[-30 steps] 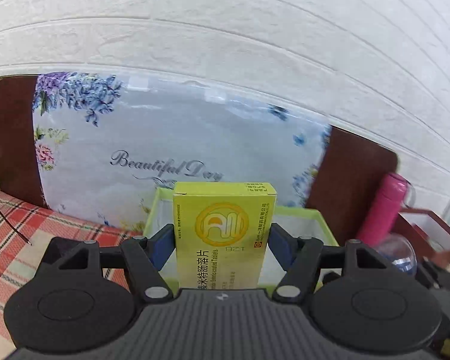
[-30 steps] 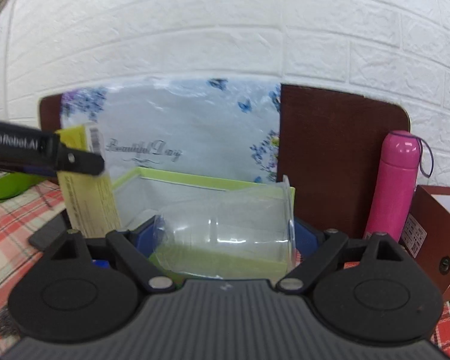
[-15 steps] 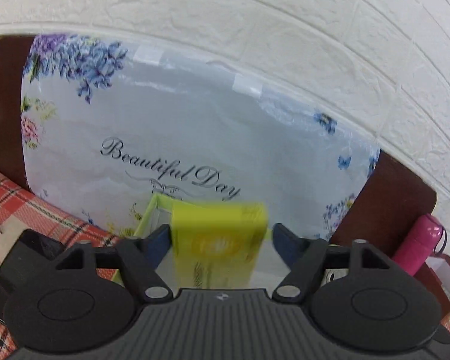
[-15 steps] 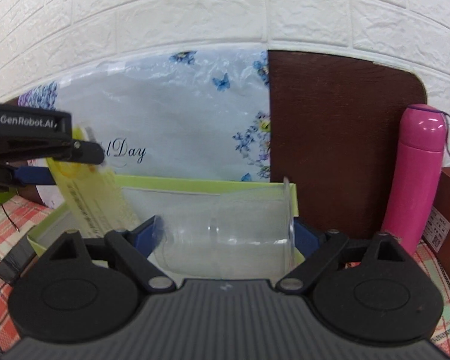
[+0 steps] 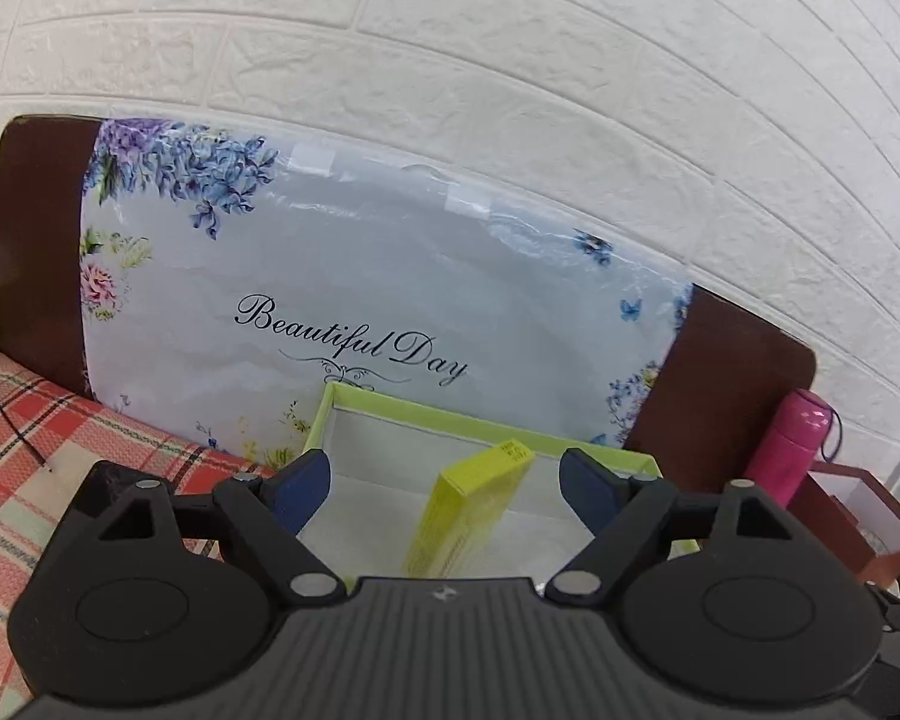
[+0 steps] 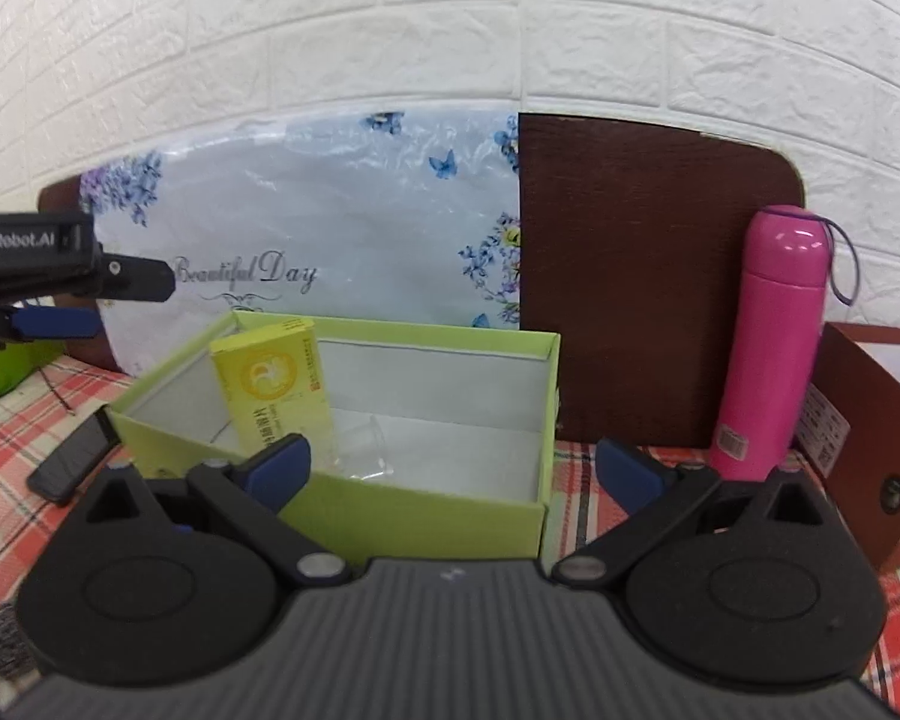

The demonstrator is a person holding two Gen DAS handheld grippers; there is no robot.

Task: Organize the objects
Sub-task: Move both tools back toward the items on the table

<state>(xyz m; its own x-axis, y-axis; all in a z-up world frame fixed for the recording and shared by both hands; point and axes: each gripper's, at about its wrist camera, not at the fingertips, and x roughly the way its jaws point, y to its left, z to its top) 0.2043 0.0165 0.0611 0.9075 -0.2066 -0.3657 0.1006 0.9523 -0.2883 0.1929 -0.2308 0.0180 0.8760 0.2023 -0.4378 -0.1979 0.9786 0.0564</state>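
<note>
A light green open box (image 6: 432, 516) with a white inside stands on the plaid cloth, also in the left wrist view (image 5: 486, 420). A yellow medicine carton (image 6: 273, 390) leans tilted inside it at the left; it also shows in the left wrist view (image 5: 471, 510). A clear plastic cup (image 6: 360, 447) lies on the box floor beside the carton. My left gripper (image 5: 444, 486) is open and empty above the box's near side. My right gripper (image 6: 453, 465) is open and empty in front of the box. The left gripper's body (image 6: 60, 276) shows at the left of the right wrist view.
A floral "Beautiful Day" board (image 5: 360, 300) leans on a brown headboard (image 6: 648, 276) against the white brick wall. A pink flask (image 6: 774, 342) stands right of the box. A brown box (image 6: 864, 420) sits far right. A black phone (image 6: 75, 459) lies left of the green box.
Both grippers have opened. The yellow carton left my left gripper and now leans in the green box. The clear cup left my right gripper and lies in the box. Both grippers drew back.
</note>
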